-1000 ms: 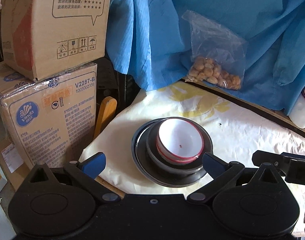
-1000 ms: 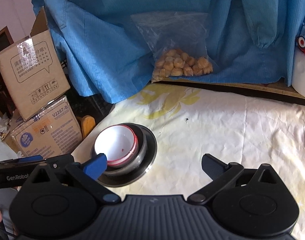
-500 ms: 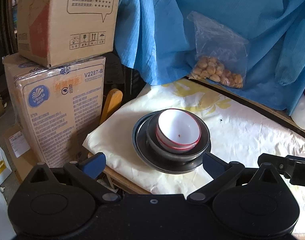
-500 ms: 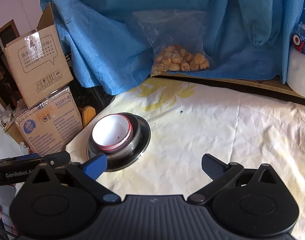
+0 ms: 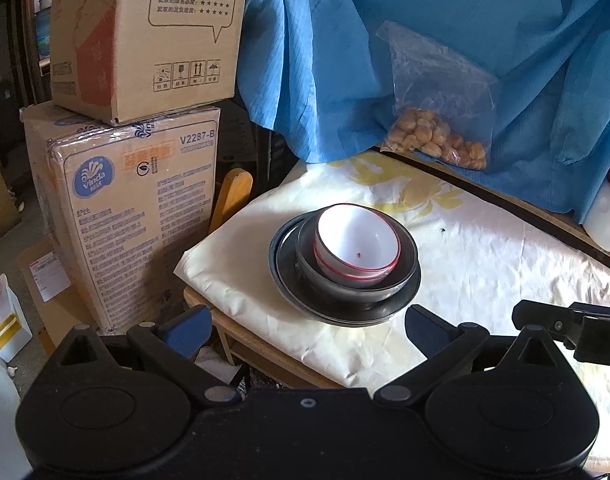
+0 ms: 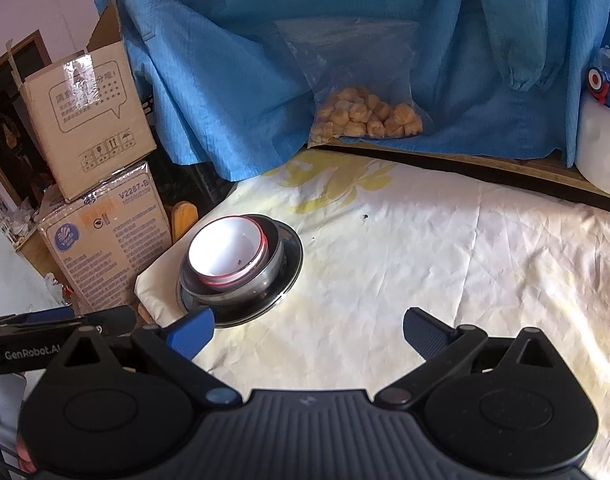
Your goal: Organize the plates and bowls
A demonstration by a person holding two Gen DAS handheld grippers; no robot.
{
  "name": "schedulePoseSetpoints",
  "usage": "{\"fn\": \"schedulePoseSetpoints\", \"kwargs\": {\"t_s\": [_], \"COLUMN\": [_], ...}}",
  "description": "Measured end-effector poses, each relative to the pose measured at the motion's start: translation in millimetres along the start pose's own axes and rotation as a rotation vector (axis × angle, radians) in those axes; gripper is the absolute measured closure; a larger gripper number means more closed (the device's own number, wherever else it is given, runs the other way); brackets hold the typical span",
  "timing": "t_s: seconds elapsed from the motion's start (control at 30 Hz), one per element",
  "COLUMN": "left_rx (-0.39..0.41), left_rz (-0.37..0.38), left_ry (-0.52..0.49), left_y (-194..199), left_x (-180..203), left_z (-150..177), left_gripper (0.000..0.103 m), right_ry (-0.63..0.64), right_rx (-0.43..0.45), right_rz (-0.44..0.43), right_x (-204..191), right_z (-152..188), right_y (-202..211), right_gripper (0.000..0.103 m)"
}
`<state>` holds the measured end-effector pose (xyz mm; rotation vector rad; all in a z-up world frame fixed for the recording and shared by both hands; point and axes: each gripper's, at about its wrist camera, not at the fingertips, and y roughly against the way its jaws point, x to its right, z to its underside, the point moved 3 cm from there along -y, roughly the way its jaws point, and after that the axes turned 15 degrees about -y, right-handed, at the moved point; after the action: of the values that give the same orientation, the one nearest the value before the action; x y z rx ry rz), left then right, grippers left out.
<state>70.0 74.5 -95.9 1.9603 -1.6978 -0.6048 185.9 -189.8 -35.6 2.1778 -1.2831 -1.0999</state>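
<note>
A white bowl with a red rim (image 5: pixel 357 246) sits nested in a dark bowl (image 5: pixel 345 288), which stands on a dark plate (image 5: pixel 289 292) near the table's left corner. The same stack shows in the right wrist view: white bowl (image 6: pixel 225 254), dark bowl (image 6: pixel 261 284), plate (image 6: pixel 291 264). My left gripper (image 5: pixel 309 326) is open and empty, held back from the stack, just above the table's near edge. My right gripper (image 6: pixel 309 332) is open and empty, to the right of the stack, above the cloth.
A pale cloth with yellow flowers (image 6: pixel 425 264) covers the table. Stacked cardboard boxes (image 5: pixel 129 184) stand left of the table. A clear bag of nuts (image 5: pixel 437 140) hangs on blue fabric (image 5: pixel 325 60) at the back. A white jug (image 6: pixel 601 152) stands at the far right.
Both grippers have drawn back and up from the stack, which now looks smaller and farther. Both stay open and empty. The stack has not moved.
</note>
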Motion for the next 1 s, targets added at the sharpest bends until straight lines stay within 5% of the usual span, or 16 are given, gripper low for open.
{"fn": "schedulePoseSetpoints", "kwargs": {"t_s": [1.0], "left_rx": [-0.016], "left_rz": [-0.046], "left_ry": [-0.013], "left_y": [8], "left_x": [7], "left_z": [13], "left_gripper": [0.001], "right_ry": [0.085], "right_rx": [-0.02], "right_rz": [-0.006], "right_x": [-5], "right_z": [11], "right_y": [-1], "right_gripper": [0.0]}}
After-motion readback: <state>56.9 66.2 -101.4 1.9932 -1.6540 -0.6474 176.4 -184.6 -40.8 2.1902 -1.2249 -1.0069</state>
